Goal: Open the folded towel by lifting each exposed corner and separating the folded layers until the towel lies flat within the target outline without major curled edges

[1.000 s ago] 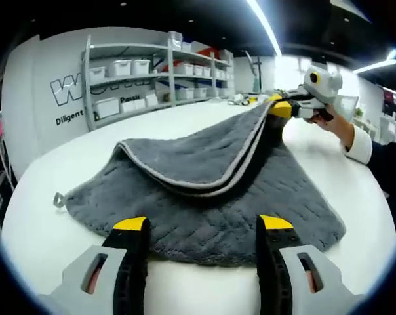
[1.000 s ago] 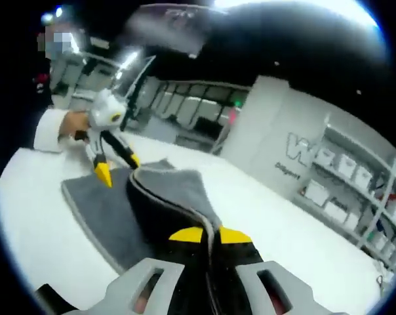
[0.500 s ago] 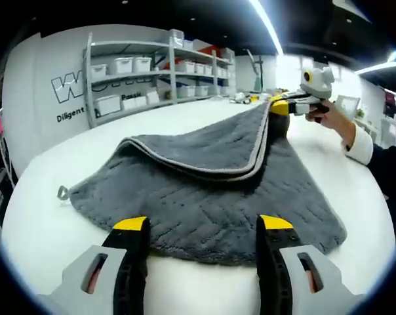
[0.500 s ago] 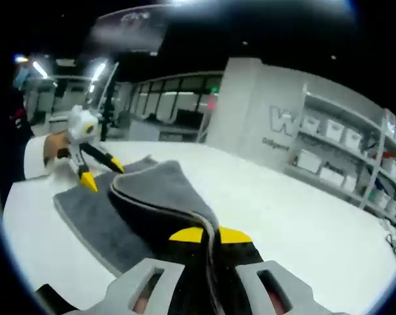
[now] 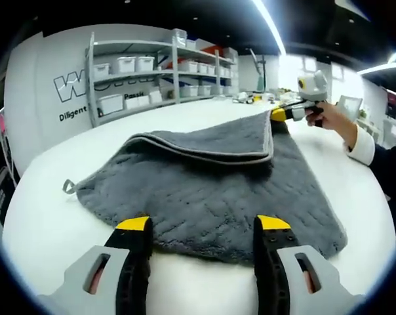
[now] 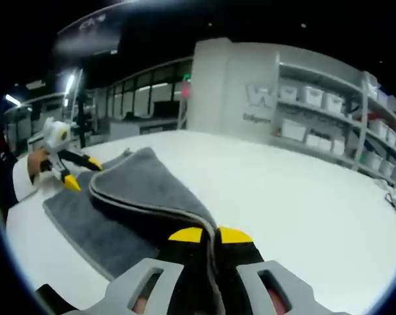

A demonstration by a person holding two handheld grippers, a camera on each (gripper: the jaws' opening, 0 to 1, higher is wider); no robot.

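Grey plush fabric takes up the middle of the left gripper view: the towel lies on a white table, its lower layer spread wide while an upper layer with pale piping along its edge is folded over the far half. At the upper right of that view the right gripper pinches the far corner of that upper layer, low and near the table. In the right gripper view its yellow-tipped jaws rise from the bottom centre, pressed together on the towel's edge, and the fold runs away from them toward the left of the frame, where the left gripper appears with its jaws apart. In its own view the left gripper's jaws stand well apart at the bottom, holding nothing, just short of the towel's near edge. Judging by this, the unfolding is only partly done: one fold is caught by a corner but not laid out, and the towel is not flat. A small loop sticks out at the left corner. No target outline can be made out on the table, so placement cannot be judged. Shelving with bins stands at the upper left.
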